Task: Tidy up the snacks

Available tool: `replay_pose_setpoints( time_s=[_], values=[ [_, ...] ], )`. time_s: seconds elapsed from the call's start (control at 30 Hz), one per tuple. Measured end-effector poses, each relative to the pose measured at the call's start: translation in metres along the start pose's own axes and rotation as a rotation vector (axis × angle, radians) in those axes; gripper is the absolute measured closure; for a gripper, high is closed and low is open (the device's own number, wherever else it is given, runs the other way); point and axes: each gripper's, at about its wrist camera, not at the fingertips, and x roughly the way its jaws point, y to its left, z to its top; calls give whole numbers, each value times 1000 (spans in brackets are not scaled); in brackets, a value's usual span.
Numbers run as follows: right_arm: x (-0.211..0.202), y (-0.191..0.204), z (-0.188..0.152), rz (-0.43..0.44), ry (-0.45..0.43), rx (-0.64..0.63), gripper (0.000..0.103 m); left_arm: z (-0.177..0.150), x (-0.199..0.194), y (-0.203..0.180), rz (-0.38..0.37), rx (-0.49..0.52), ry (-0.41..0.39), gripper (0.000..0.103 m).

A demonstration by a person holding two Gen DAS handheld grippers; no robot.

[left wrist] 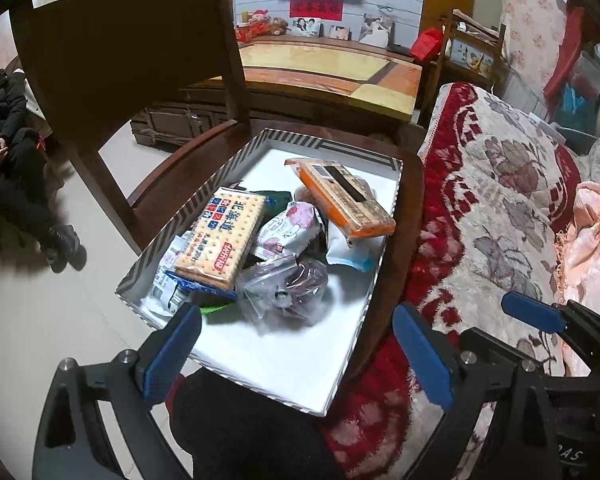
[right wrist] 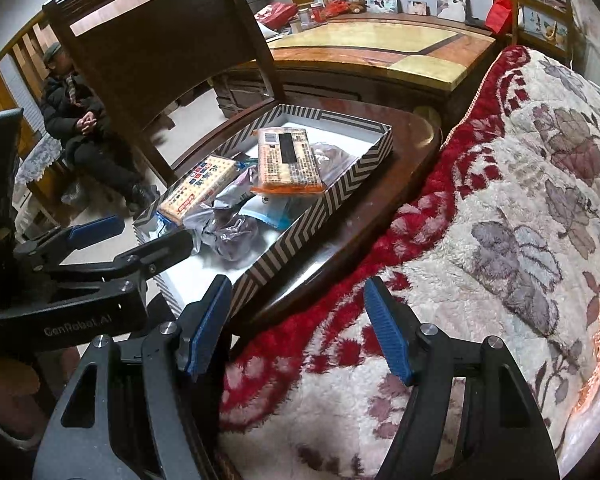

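A striped-walled white box [left wrist: 332, 148] [right wrist: 340, 196] sits on a dark wooden chair seat [left wrist: 404, 216]. It holds several snacks: a cracker pack [left wrist: 224, 236] [right wrist: 198, 190], an orange pack [left wrist: 346, 198] [right wrist: 286, 160], a pink-white pouch [left wrist: 290, 226], a clear zip bag of dark pieces [left wrist: 290, 288] [right wrist: 232, 236] and a white-blue packet [left wrist: 350, 254]. My left gripper [left wrist: 296, 356] is open and empty above the box's near edge. My right gripper [right wrist: 300, 328] is open and empty over the chair edge and blanket, right of the box.
A red and cream floral blanket [left wrist: 500, 200] [right wrist: 500, 220] lies to the right. The chair back [left wrist: 132, 40] rises behind the box. A low wooden table [left wrist: 328, 72] stands beyond. A person [left wrist: 8, 128] sits at the left.
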Motion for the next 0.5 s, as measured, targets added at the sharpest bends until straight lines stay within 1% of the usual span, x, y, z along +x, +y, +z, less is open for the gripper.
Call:
replay_pose_setpoints(
  time_s=[0.37, 0.5],
  values=[
    [3, 2, 0, 1, 16, -2, 34, 0, -1, 2, -10, -4, -2, 5],
    [4, 2, -1, 2, 19, 0, 34, -1, -3, 1, -10, 7, -29, 5]
  ],
)
